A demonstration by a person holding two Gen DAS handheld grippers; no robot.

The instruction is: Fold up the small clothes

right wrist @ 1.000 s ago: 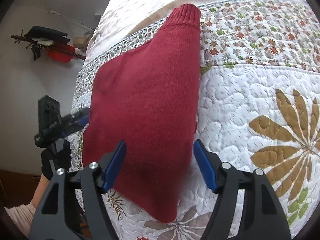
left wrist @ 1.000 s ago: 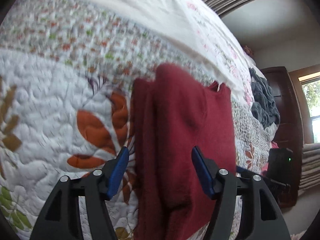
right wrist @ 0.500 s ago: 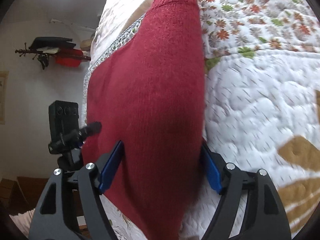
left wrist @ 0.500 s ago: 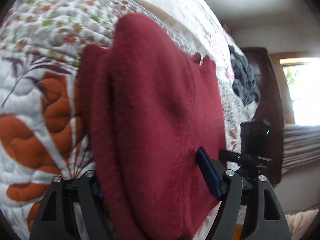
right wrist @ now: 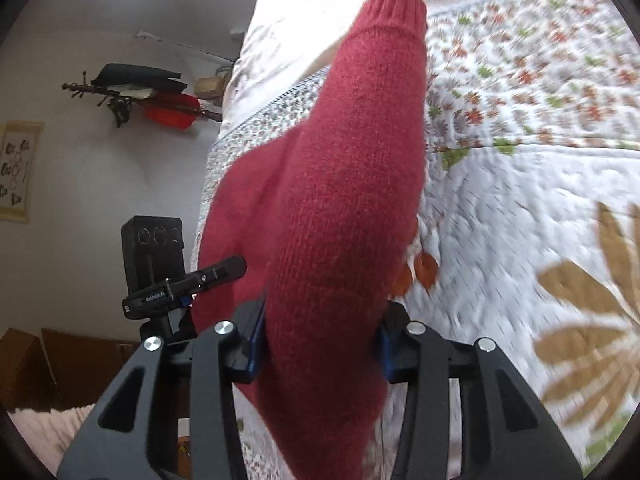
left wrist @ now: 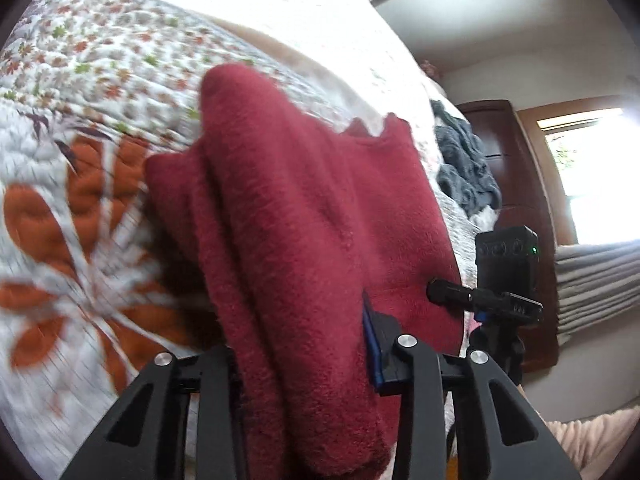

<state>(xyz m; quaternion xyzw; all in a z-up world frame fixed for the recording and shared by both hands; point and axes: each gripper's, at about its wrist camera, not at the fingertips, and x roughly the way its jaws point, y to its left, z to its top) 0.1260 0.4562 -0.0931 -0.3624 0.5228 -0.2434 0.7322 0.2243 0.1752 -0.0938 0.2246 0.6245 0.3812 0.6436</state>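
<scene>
Red wool: a small red sweater (left wrist: pixel 304 216) lies on the bed quilt (left wrist: pixel 80 128), with one sleeve already folded over its body.
Where it is: its near edge now sits up off the quilt, inside both tongs. The far end, with the ribbed cuff (right wrist: pixel 396 4), looks to rest on the flowery part of the quilt.
Left tongs (left wrist: pixel 300 356): pressed together on the near edge of the sweater. One blue pad (left wrist: pixel 370 344) shows against the wool; the other is hidden under it.
Right tongs (right wrist: pixel 320 340): squeezed onto the near edge too, with thick wool bunched between the two blue pads (right wrist: pixel 258 340).
What just changed: a second ago both tongs were wide apart above the sweater. Half a second ago they were down around the edge. Now both have closed on it, and the pictures are blurry, so the tongs are moving.
What that means: the grab seems done. I think the next bit is to lift this edge and carry it toward the cuff end, to fold the sweater in half.
Watch out: the wool is thick and soft, so the folded sleeve could slip out.
Nearby: a grey blanket (left wrist: pixel 464 164) lies farther along the bed, well apart.
</scene>
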